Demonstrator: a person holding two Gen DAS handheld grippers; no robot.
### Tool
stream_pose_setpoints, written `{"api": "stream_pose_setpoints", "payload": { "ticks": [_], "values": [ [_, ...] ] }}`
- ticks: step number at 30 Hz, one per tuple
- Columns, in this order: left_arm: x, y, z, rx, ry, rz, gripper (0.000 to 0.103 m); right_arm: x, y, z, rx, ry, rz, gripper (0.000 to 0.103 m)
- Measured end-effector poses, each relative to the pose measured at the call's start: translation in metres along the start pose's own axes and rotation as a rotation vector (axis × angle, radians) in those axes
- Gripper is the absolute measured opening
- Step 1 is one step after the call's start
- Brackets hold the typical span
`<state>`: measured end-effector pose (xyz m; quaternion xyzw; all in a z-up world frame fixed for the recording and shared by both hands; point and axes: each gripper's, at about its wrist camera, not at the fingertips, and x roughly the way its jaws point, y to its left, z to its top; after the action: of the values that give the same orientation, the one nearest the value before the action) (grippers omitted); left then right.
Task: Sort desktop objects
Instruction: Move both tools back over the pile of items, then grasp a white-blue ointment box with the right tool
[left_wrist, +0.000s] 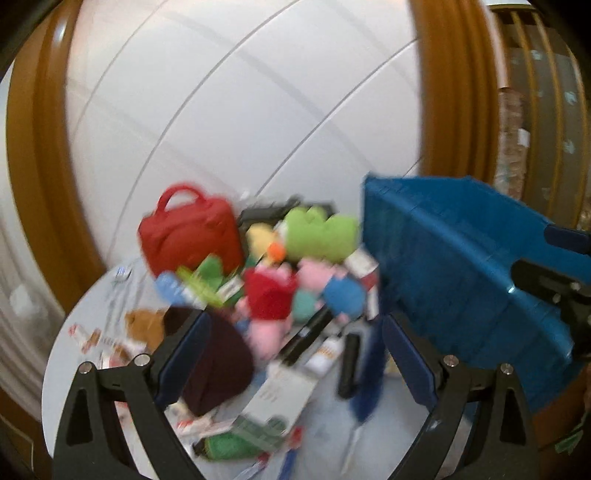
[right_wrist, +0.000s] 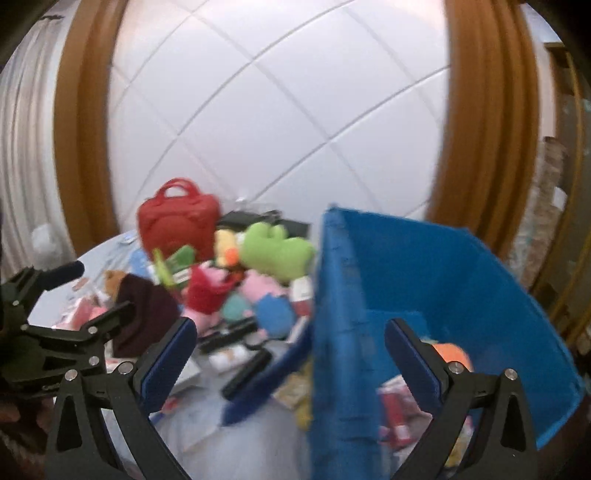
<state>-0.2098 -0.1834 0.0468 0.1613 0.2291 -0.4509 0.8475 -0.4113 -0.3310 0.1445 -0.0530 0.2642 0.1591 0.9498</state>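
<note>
My left claw (left_wrist: 295, 354) stands wide with nothing between its pads, aimed down at the heap on the table (left_wrist: 325, 435). My right claw (right_wrist: 291, 354) is wide and empty too, its fingers straddling the near wall of the blue bin (right_wrist: 461, 280), which stands at the heap's right edge. That puts the bin close to whatever I lift out.

The things to sort lie piled mid-table: a red bag (left_wrist: 188, 236) upright at the back, a green plush (left_wrist: 321, 232) beside it, pink plush pigs (left_wrist: 273, 295) in front, a dark maroon thing (left_wrist: 218, 365) nearest my left pads, and black bars (left_wrist: 349, 365) and small packets scattered flat around them. Both views are smeared, so I can only guess the maroon thing is a cap or pouch.

A few things already lie in the bin, among them something orange (right_wrist: 452, 352) and red packets (right_wrist: 395, 406). I judge the sorting barely begun. The left claw looks best placed for the maroon thing.
</note>
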Motion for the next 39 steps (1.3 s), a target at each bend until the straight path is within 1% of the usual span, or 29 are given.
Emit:
{"api": "stream_pose_setpoints", "payload": {
  "ticks": [1,2,4,6,9,14,16,17,18,19,21,22,24,26,28,29,32,33,34,35,36,37,38,39],
  "values": [
    [0.005,0.012,-0.008,-0.006,0.024,0.010,0.095,0.007,0.009,-0.002,-0.005,0.015,0.016,0.103],
    [0.013,0.027,-0.021,-0.008,0.065,0.026,0.095,0.016,0.019,-0.005,-0.012,0.035,0.033,0.103],
    [0.026,0.048,-0.041,-0.009,0.133,0.051,0.095,0.038,0.037,-0.016,-0.024,0.093,0.064,0.103],
    [0.043,0.070,-0.067,-0.020,0.211,0.081,0.095,0.062,0.051,-0.031,-0.015,0.167,0.092,0.103],
    [0.066,0.098,-0.107,-0.055,0.322,0.096,0.095,0.097,0.065,-0.057,0.011,0.277,0.124,0.103],
    [0.090,0.121,-0.164,-0.094,0.446,0.084,0.095,0.144,0.077,-0.104,0.061,0.440,0.124,0.103],
    [0.100,0.124,-0.182,-0.088,0.485,0.058,0.087,0.157,0.079,-0.124,0.078,0.505,0.113,0.103],
    [0.107,0.122,-0.191,-0.080,0.512,0.056,0.087,0.163,0.080,-0.133,0.081,0.534,0.106,0.103],
    [0.112,0.121,-0.196,-0.075,0.528,0.055,0.083,0.168,0.081,-0.141,0.085,0.562,0.099,0.103],
    [0.116,0.119,-0.201,-0.069,0.539,0.041,0.078,0.173,0.081,-0.148,0.087,0.581,0.092,0.103],
    [0.124,0.115,-0.211,-0.062,0.567,0.011,0.073,0.177,0.084,-0.158,0.091,0.617,0.095,0.103],
    [0.127,0.112,-0.215,-0.056,0.574,-0.008,0.068,0.177,0.086,-0.160,0.092,0.625,0.104,0.103],
    [0.133,0.105,-0.222,-0.040,0.591,-0.054,0.060,0.176,0.093,-0.165,0.087,0.635,0.109,0.103],
    [0.139,0.097,-0.226,-0.025,0.597,-0.084,0.057,0.177,0.100,-0.166,0.082,0.641,0.106,0.103],
    [0.145,0.092,-0.230,-0.012,0.610,-0.101,0.057,0.179,0.108,-0.168,0.083,0.650,0.118,0.103],
    [0.145,0.088,-0.231,-0.009,0.614,-0.124,0.057,0.180,0.113,-0.169,0.086,0.656,0.129,0.102],
    [0.151,0.078,-0.236,0.020,0.624,-0.153,0.057,0.188,0.128,-0.172,0.083,0.673,0.140,0.092],
    [0.152,0.075,-0.237,0.022,0.621,-0.169,0.056,0.190,0.133,-0.173,0.087,0.680,0.148,0.085],
    [0.154,0.074,-0.237,0.031,0.612,-0.173,0.051,0.192,0.138,-0.175,0.090,0.689,0.156,0.081],
    [0.155,0.071,-0.236,0.051,0.607,-0.164,0.047,0.195,0.145,-0.177,0.086,0.700,0.166,0.074],
    [0.156,0.070,-0.235,0.062,0.606,-0.167,0.033,0.200,0.153,-0.181,0.082,0.714,0.178,0.068],
    [0.156,0.070,-0.234,0.049,0.610,-0.185,0.028,0.204,0.159,-0.185,0.079,0.728,0.187,0.065],
    [0.156,0.072,-0.234,0.035,0.613,-0.189,0.028,0.208,0.166,-0.190,0.080,0.746,0.200,0.062],
    [0.156,0.073,-0.234,0.023,0.615,-0.187,0.026,0.212,0.172,-0.194,0.087,0.759,0.204,0.062]
  ]
}}
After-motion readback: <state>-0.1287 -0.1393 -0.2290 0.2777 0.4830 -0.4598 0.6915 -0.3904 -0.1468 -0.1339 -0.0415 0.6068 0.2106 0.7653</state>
